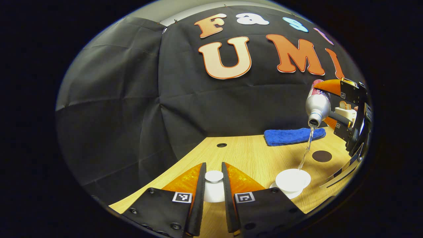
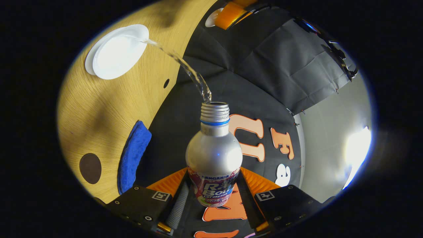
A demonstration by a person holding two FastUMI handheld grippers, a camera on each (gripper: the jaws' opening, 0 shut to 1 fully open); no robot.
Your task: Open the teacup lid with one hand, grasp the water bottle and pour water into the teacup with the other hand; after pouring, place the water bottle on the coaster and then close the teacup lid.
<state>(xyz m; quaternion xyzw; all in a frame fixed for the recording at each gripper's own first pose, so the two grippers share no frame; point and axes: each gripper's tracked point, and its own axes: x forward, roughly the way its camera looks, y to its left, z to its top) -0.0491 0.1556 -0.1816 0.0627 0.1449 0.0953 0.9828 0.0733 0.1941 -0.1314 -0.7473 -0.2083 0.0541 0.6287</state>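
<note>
Pouring is underway: the right gripper [image 2: 213, 193] clenches the tilted water bottle [image 2: 213, 152], streaming into the teacup [image 1: 292, 180]. The left gripper [image 1: 213, 180] grips the lid [image 1: 213, 188]. Next, I'd say, the bottle must be righted and set on the coaster [image 1: 322, 156].

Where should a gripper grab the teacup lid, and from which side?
By the small round knob on top of the teacup lid: it's the only raised, narrow part, while the dome below is wide and smooth. Come in level from the side, one finger each side of the knob, as the left gripper does now.
</note>
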